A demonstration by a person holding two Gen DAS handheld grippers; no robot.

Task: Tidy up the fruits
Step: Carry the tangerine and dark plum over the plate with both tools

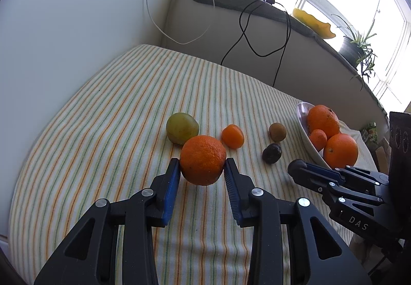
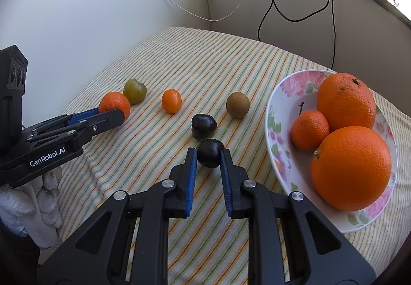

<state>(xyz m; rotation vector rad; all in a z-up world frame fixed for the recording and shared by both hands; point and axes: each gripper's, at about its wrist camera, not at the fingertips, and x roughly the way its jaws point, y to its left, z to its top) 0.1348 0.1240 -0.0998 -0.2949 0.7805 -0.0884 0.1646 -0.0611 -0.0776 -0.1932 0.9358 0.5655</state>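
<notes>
Both tools are gripping fruit at once. Left tool (image 1: 202,164) is clamping an orange (image 1: 203,159) across its widest part, blue ribbed pads pressing on both sides; the orange is sitting at the near edge of the loose fruit on the striped cloth (image 1: 102,110) over the tabletop. Whether it is resting on the cloth or just clear of it, cannot tell. Right tool (image 2: 208,155) is clenching a dark plum (image 2: 210,156) between its pads, just beside the floral bowl (image 2: 280,95).

Handling, as a guess: the orange is looking firm, pebbly-skinned and fairly heavy, so a grip across the middle should be holding without slip. The plum is smooth, glossy and small, likely softer and bruising easily, wanting a light squeeze on its widest part.

Loose on the cloth: a green apple (image 1: 181,127) touching the held orange from behind, a small smooth mandarin (image 1: 232,136), a fuzzy brown kiwi (image 1: 277,132) and a second dark plum (image 2: 203,126), all apart from each other. The bowl, glossy ceramic with pink flowers, is holding two large oranges (image 2: 351,168) and a small stemmed tangerine (image 2: 309,130), touching one another. Room remaining there is tight on the near side.
</notes>
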